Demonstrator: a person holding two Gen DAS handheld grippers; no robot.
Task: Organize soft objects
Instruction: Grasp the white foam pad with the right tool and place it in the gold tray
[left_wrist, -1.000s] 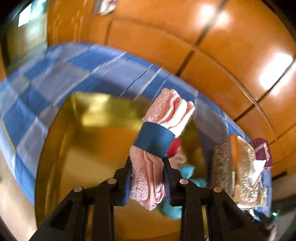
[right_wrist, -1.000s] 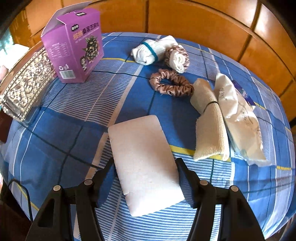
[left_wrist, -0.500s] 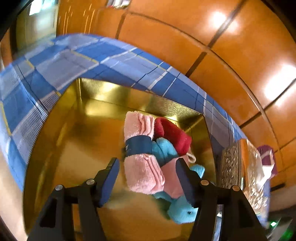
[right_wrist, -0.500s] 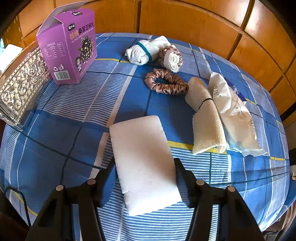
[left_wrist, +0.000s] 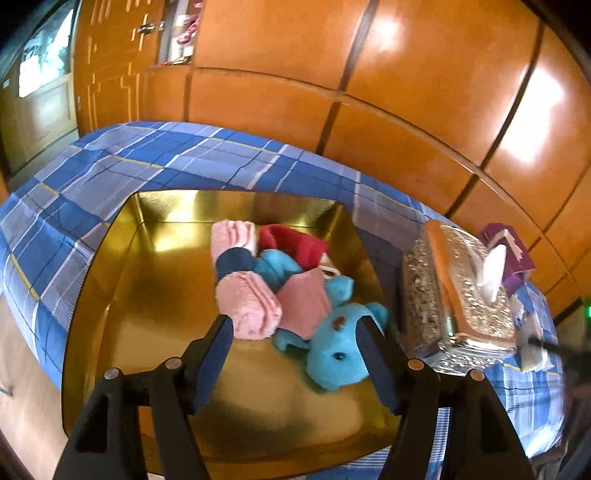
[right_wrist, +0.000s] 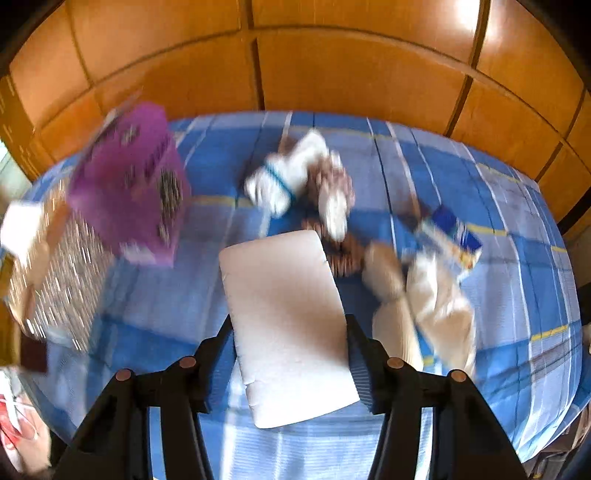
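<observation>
My right claw (right_wrist: 290, 354) pinched white foam pad (right_wrist: 286, 321) by long edges, at six o'clock above worktop (right_wrist: 517, 280); looked light, squashy. Left claw (left_wrist: 295, 354) was spreading, empty, over gold box (left_wrist: 122, 302).

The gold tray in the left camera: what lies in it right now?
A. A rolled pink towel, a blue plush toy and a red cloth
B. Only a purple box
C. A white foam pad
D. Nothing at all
A: inside the gold tray lie the rolled pink towel, the blue plush toy and a red cloth.
</observation>
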